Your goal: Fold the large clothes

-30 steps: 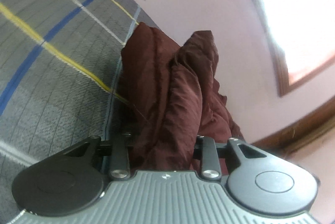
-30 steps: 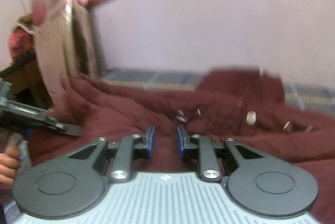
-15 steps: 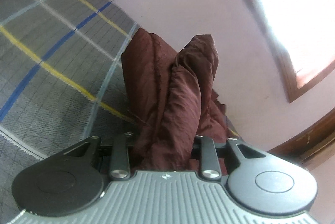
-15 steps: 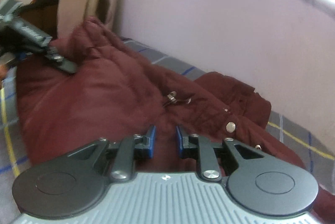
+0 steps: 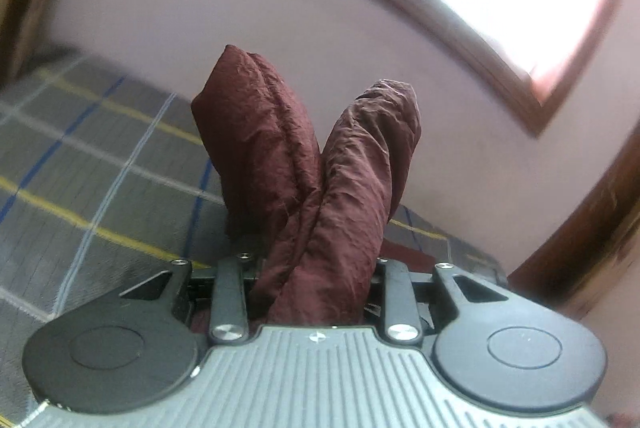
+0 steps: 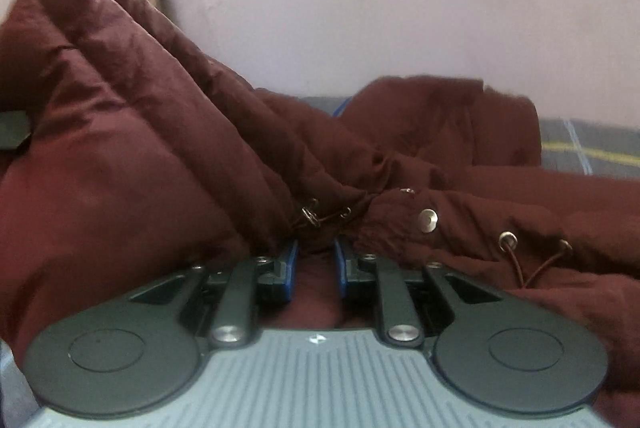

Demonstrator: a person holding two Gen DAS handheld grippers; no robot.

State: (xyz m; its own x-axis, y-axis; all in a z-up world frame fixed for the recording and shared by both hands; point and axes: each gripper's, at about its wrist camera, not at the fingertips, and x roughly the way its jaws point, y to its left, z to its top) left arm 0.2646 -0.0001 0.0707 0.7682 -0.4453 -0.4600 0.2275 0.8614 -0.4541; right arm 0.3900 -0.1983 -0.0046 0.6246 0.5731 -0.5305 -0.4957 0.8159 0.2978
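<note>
- My left gripper (image 5: 316,292) is clamped on a thick bunch of the maroon jacket (image 5: 320,187); 2 padded lobes of it stand up out of the jaws, lifted clear of the checked bedspread (image 5: 100,167) below. The jaws read as easing slightly apart, yet the fabric still fills the gap, so I count it as held.
- My right gripper (image 6: 316,260) sits low on the jacket (image 6: 160,147), its blue pads narrow with a ridge of cloth between them, right by the metal snap (image 6: 427,220) and drawstring eyelet (image 6: 509,239). I read this as a grip on the hem edge.
- In the right wrist view the jacket rises from my near-centre pinch up to the far left, where the raised part peaks; the rest sprawls far right on the bed.
- So the fold line runs left-high to right-low. I judge the left hand, carrying the raised end, is the 1 to swing over toward the right.
</note>
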